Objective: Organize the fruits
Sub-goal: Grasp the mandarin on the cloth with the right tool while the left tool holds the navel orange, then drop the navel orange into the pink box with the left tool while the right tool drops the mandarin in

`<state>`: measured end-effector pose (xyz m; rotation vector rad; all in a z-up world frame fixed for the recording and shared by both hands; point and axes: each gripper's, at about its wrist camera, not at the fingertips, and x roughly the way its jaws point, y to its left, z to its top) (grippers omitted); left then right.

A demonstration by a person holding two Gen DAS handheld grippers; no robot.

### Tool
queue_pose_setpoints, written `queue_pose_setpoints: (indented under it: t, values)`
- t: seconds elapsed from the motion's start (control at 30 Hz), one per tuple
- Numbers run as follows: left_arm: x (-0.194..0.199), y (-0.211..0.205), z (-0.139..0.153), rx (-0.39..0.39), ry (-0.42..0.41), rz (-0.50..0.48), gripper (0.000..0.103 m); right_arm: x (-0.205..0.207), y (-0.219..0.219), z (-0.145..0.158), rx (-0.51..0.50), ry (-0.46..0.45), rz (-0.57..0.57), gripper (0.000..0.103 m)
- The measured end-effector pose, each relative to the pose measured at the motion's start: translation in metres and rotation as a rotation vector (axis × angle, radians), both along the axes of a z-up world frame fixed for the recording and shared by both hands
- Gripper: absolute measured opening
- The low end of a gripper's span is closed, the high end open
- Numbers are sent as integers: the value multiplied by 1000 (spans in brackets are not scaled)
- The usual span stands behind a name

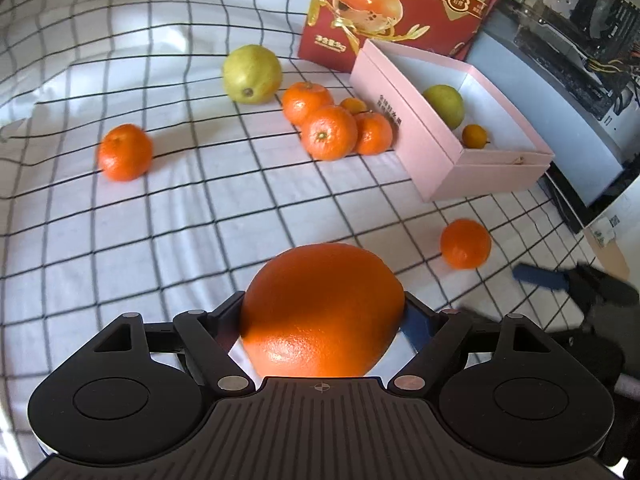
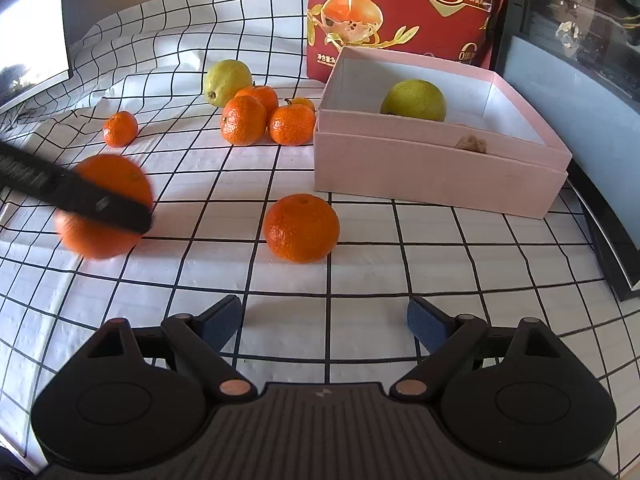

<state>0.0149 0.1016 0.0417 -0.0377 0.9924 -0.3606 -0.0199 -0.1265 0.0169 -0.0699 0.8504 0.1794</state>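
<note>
Fingers (image 1: 256, 312) of my left gripper (image 1: 322, 312) clamp a large orange (image 1: 322, 308) above the tabletop (image 1: 160, 220), right gripper (image 2: 324, 320) wide and empty, as I judge the pink box (image 1: 440, 160) comes next.

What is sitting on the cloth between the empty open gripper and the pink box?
One tangerine lies alone between the right gripper and the pink box; otherwise only checked cloth, seen in the right wrist view.

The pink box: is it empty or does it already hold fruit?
Not empty. The pink box holds a green fruit and a small orange fruit.
</note>
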Motion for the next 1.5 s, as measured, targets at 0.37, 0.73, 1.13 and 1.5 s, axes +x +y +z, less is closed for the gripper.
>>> queue_pose_setpoints:
  t: [0.37, 0.73, 1.13, 1.5]
  values:
    - [-12, 13, -5, -13, -4, 56, 85, 46, 18, 5, 8, -2, 38, 69]
    - [-6, 15, -7, -32, 4, 59, 85, 54, 16, 13, 8, -9, 52, 39]
    - [-5, 13, -7, -13, -4, 26, 85, 29, -13, 32, 34, -42, 20, 30]
    - [-5, -2, -6, -53, 7, 3, 85, 33, 6, 14, 33, -8, 52, 53]
